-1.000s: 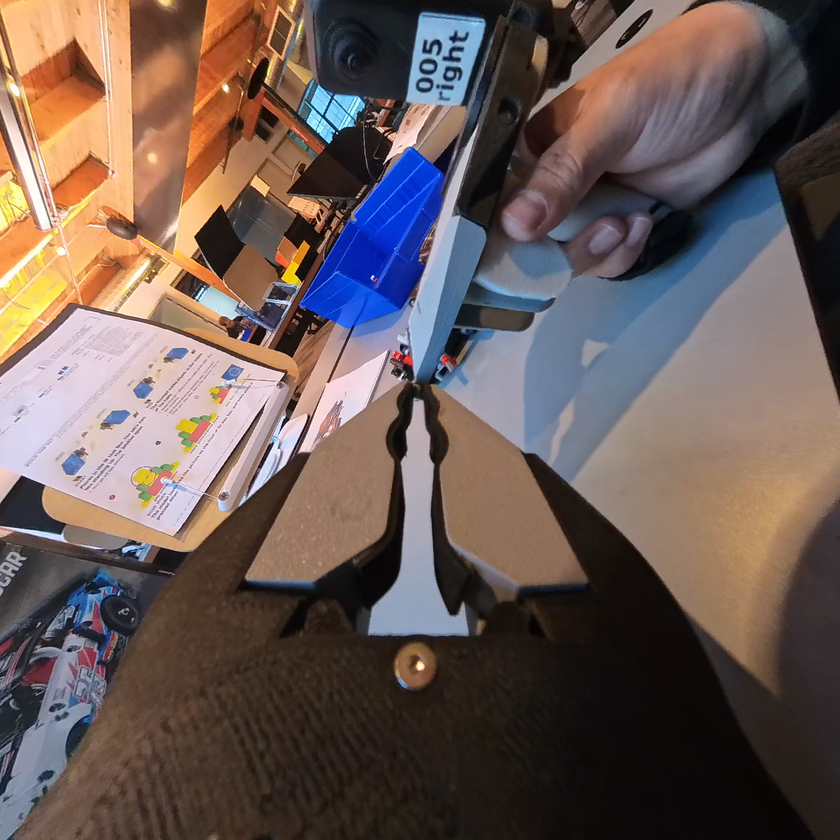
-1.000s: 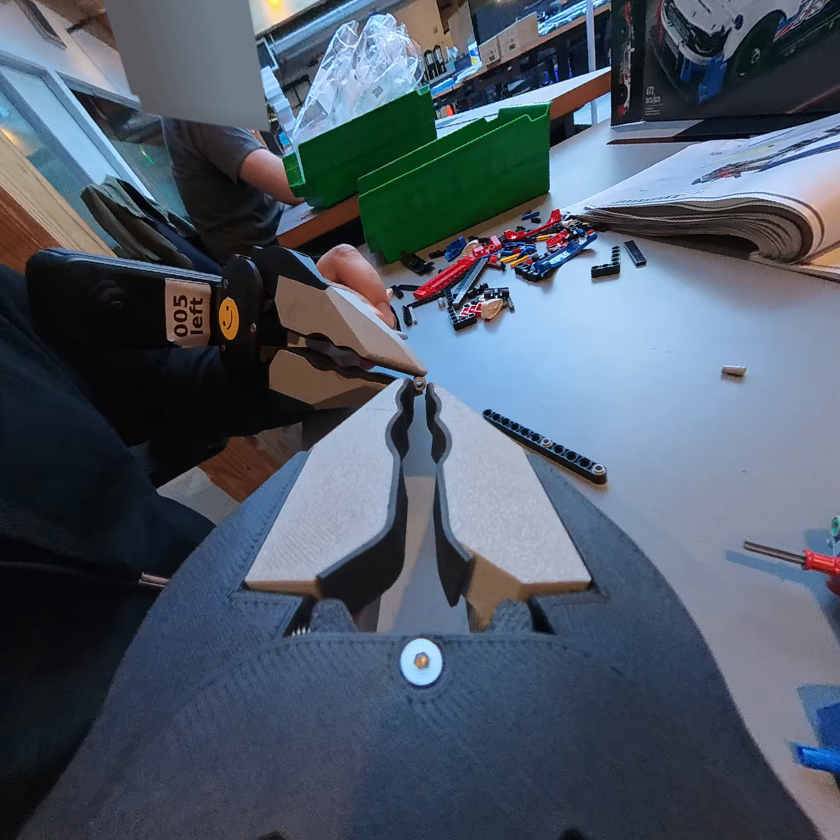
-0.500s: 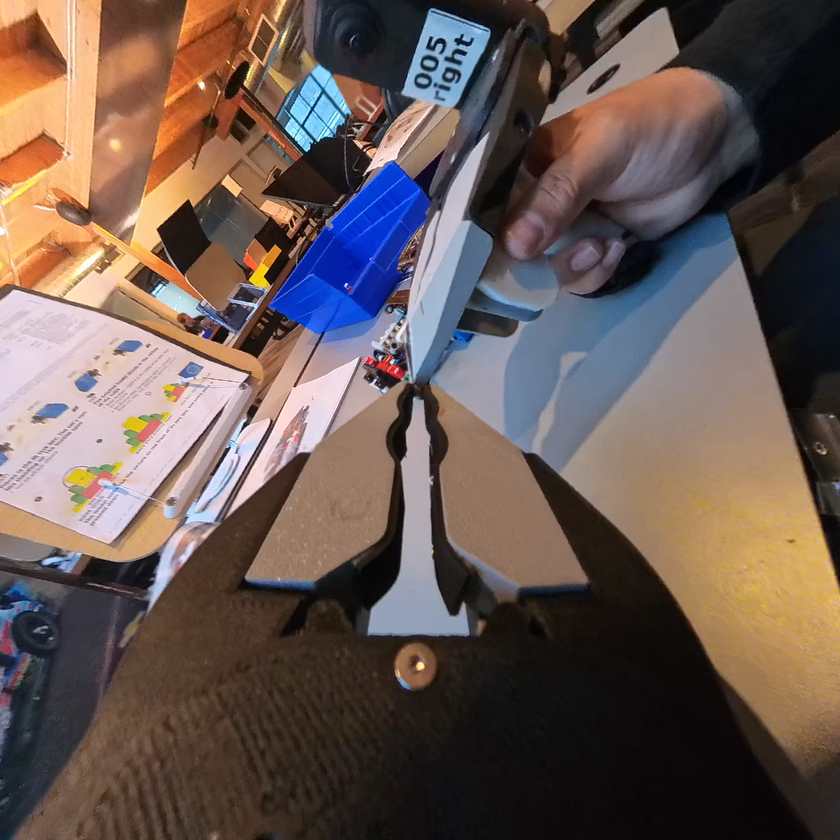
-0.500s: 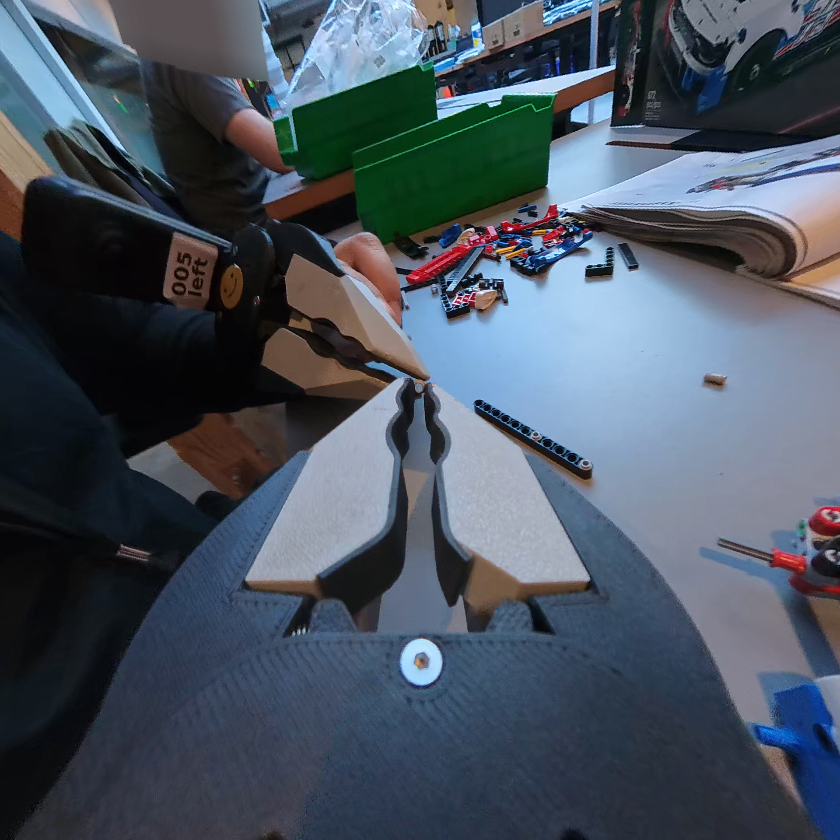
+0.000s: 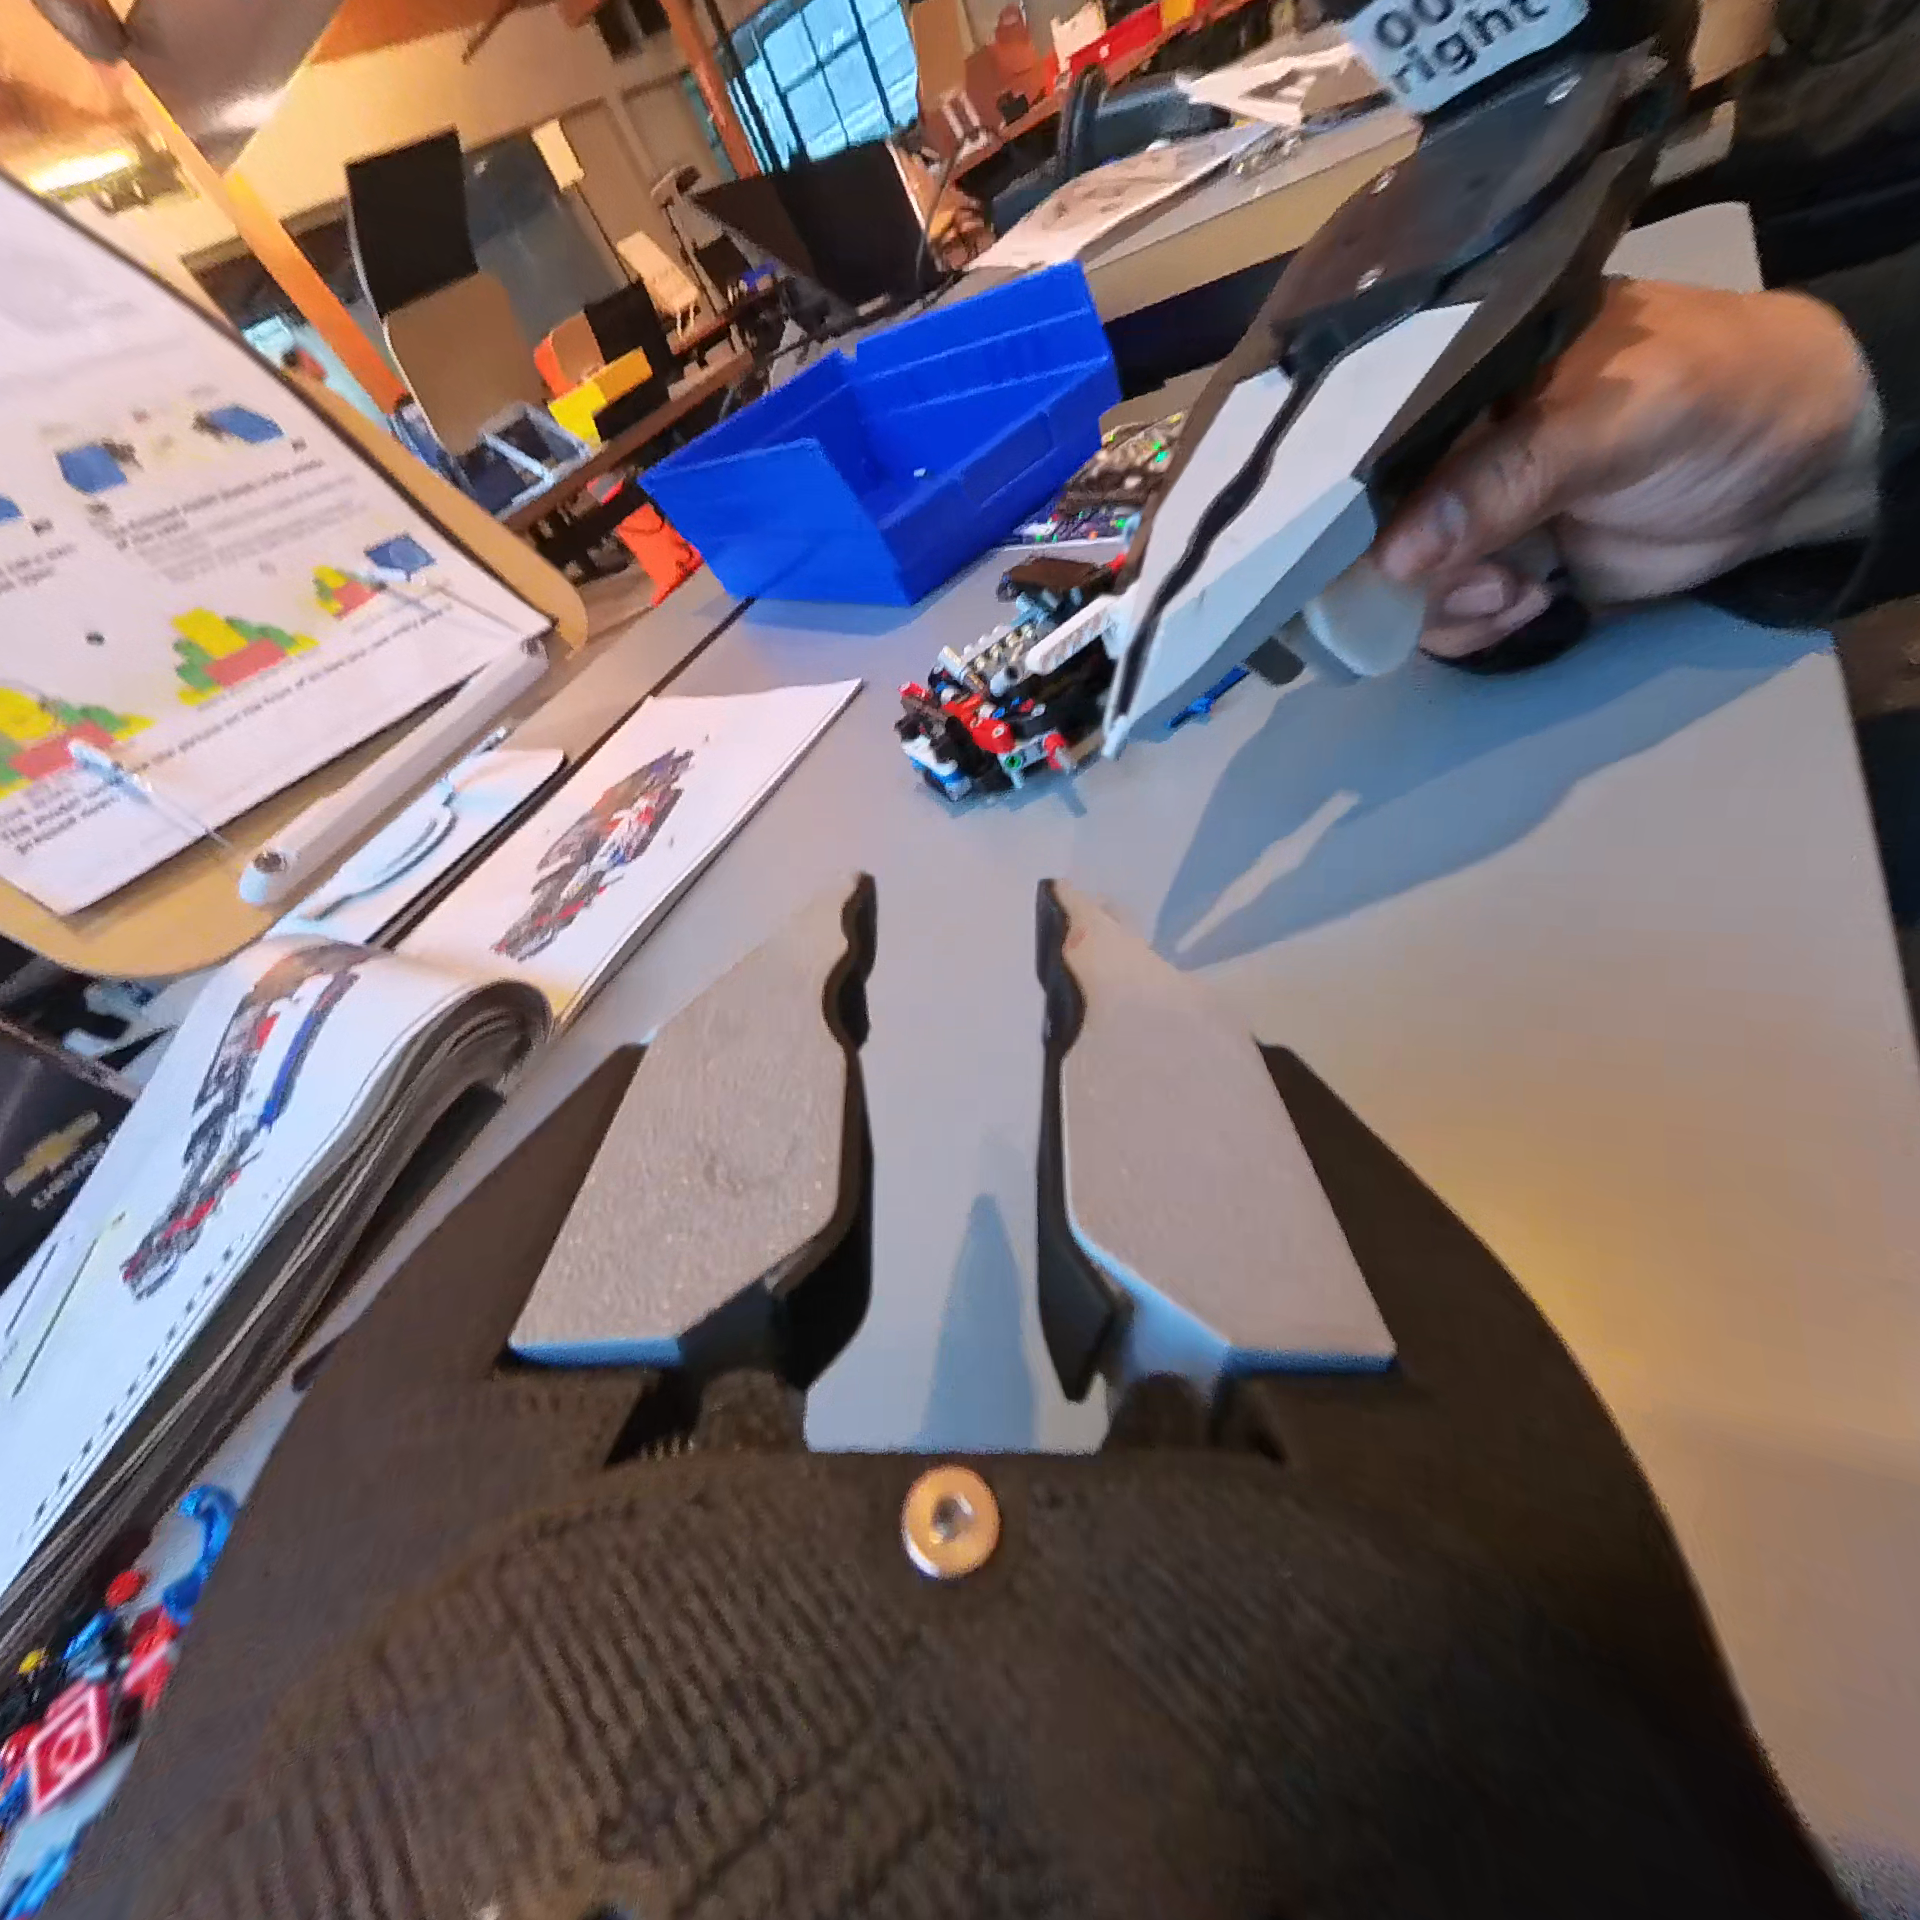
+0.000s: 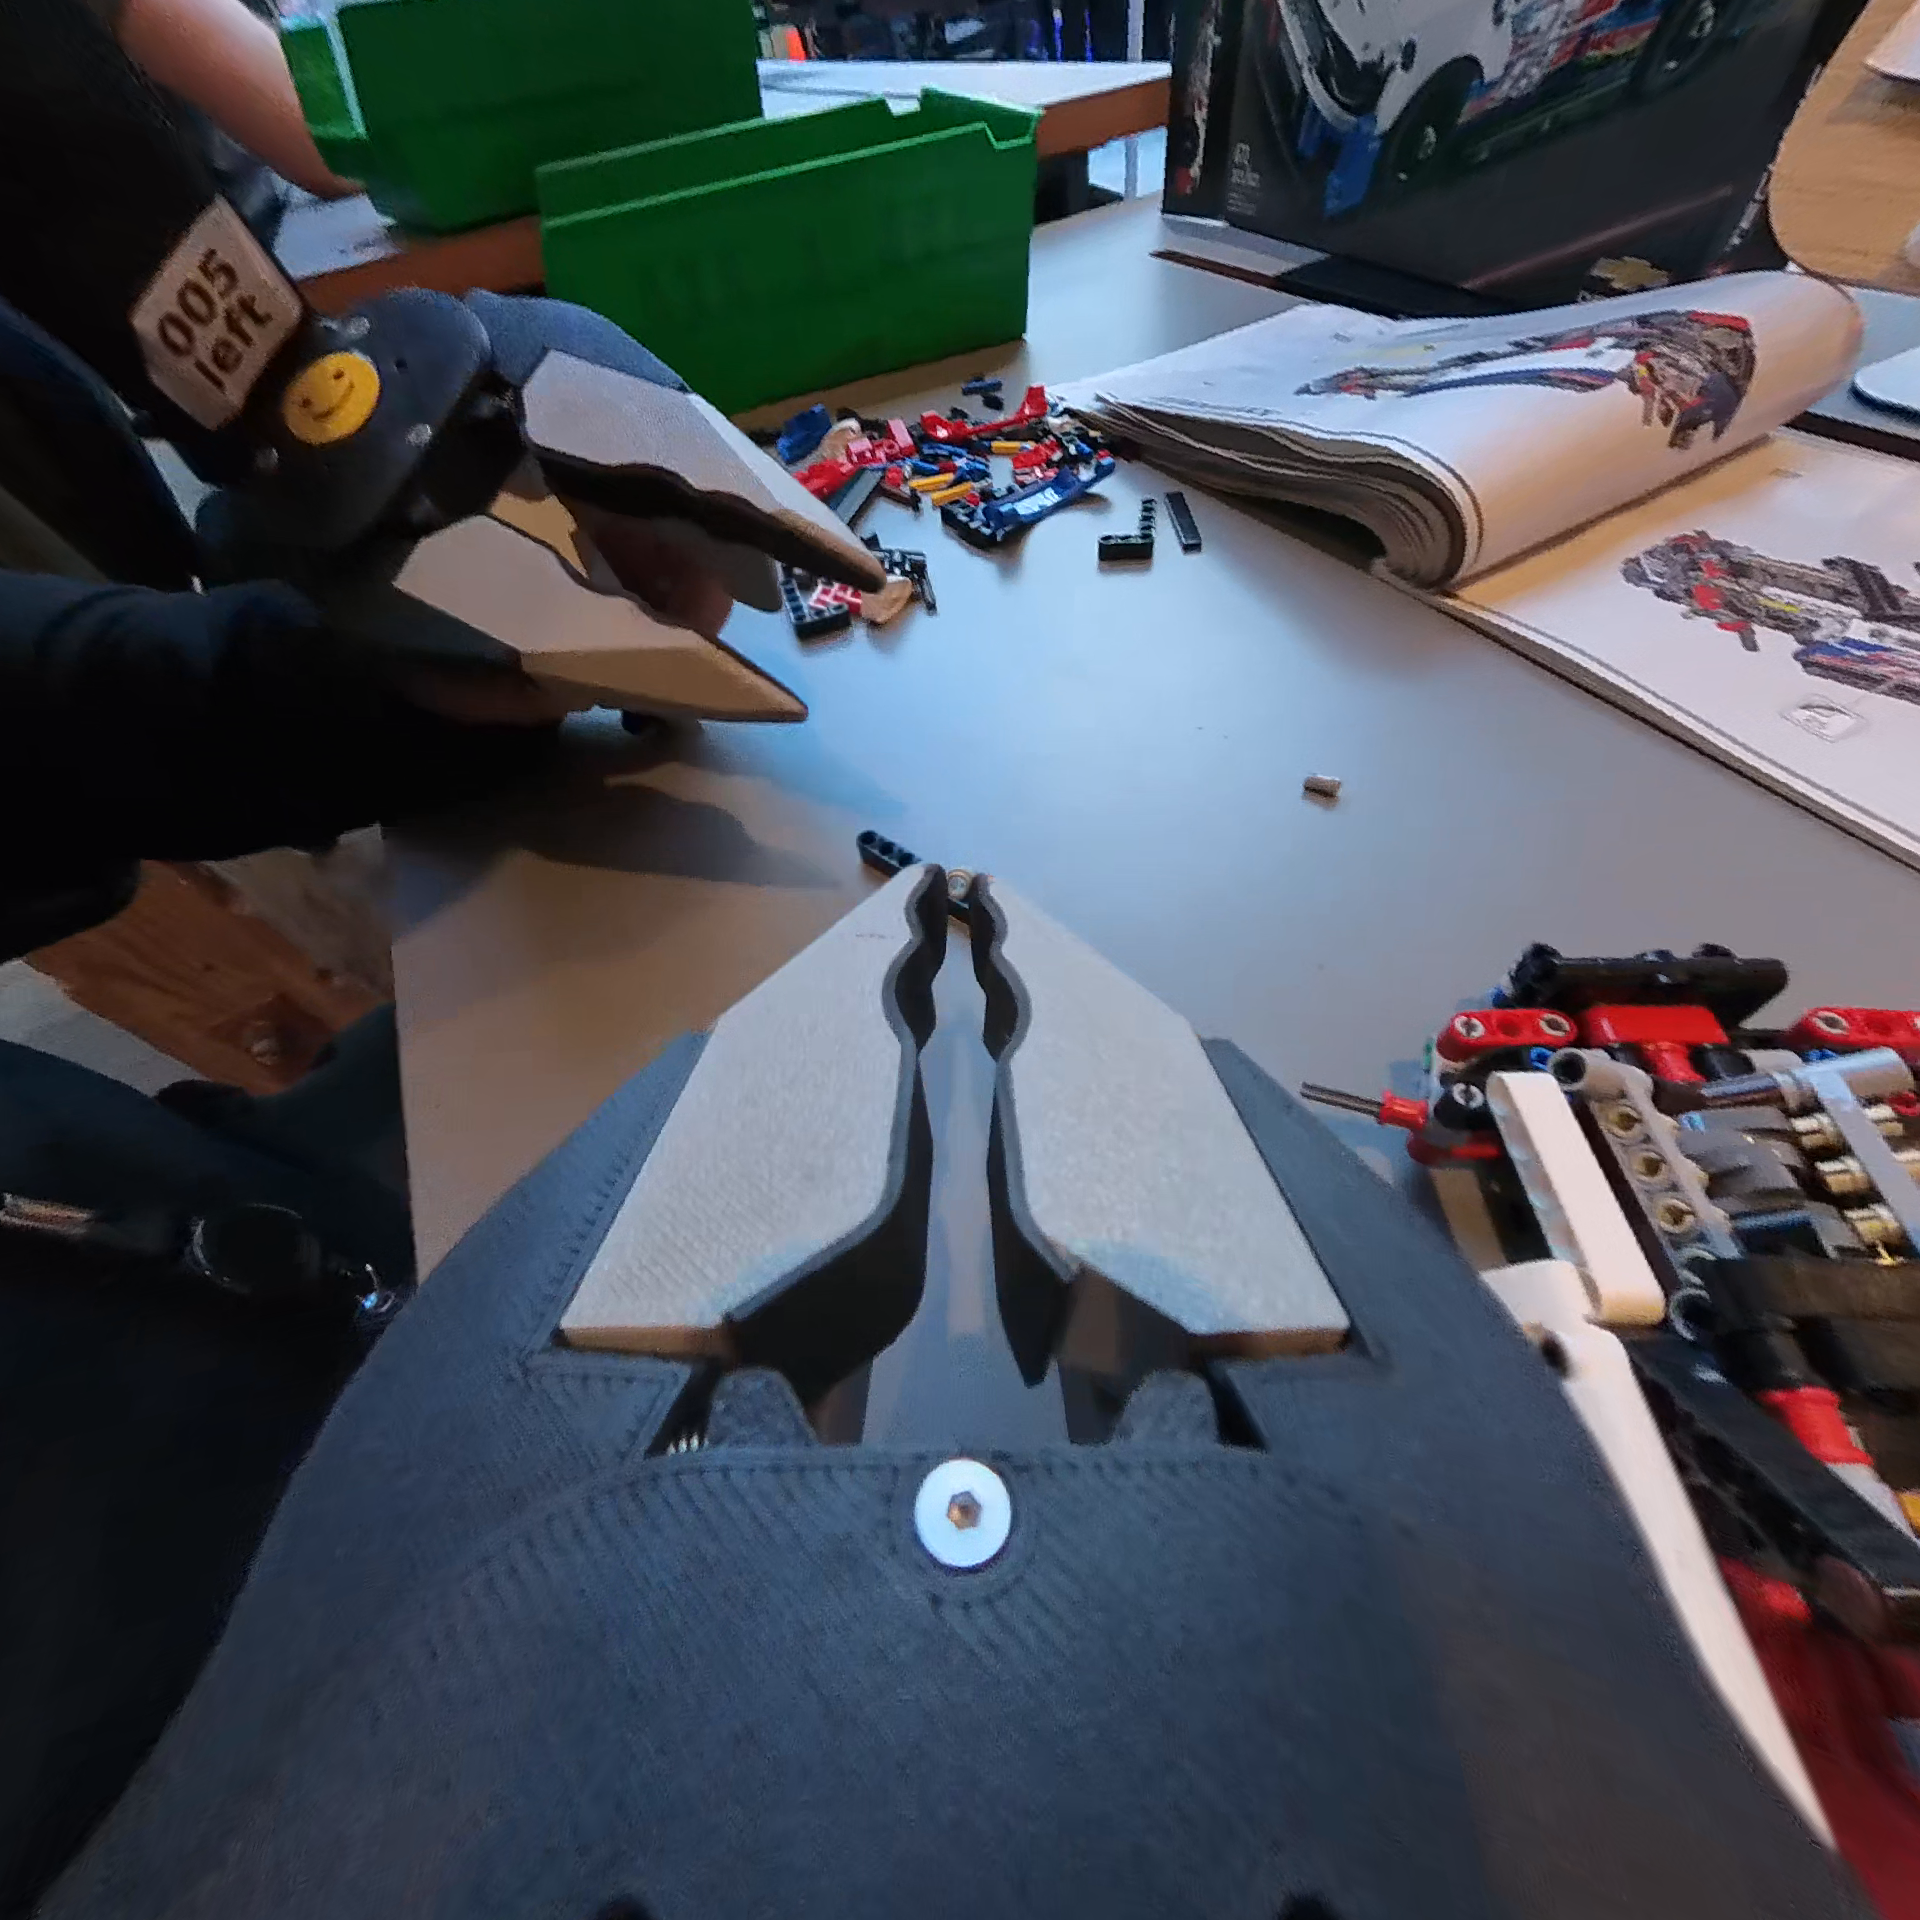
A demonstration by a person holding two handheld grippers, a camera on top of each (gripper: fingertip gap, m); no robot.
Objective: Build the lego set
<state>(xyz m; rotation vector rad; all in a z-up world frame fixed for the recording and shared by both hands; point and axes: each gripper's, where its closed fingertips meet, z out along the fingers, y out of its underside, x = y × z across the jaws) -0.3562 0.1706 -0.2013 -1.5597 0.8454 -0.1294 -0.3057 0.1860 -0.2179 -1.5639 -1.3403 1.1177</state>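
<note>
My left gripper (image 5: 951, 904) is open and empty, low over the grey table (image 5: 1455, 935). It also shows in the right wrist view (image 6: 844, 644), jaws apart, away from my right gripper. My right gripper (image 6: 958, 904) is shut on a small tan pin (image 6: 958, 885) at its tips. In the left wrist view the right gripper (image 5: 1117, 722) hangs just right of the partly built lego car (image 5: 987, 707). The car (image 6: 1662, 1143) lies at the right in the right wrist view. The end of a black beam (image 6: 885, 849) shows just beyond the right tips.
A pile of loose pieces (image 6: 935, 468) lies before a green bin (image 6: 790, 249). An open instruction booklet (image 6: 1455, 436) and the set's box (image 6: 1455, 135) stand at the back right. A small grey pin (image 6: 1320, 787) lies alone. A blue bin (image 5: 883, 488) stands behind the car. Some 7 centimeters of space lies between my two pairs of fingers.
My left gripper has opened and pulled back from the right gripper's tips, where both met before. The right gripper still grips the small pin and has come down beside the car.
</note>
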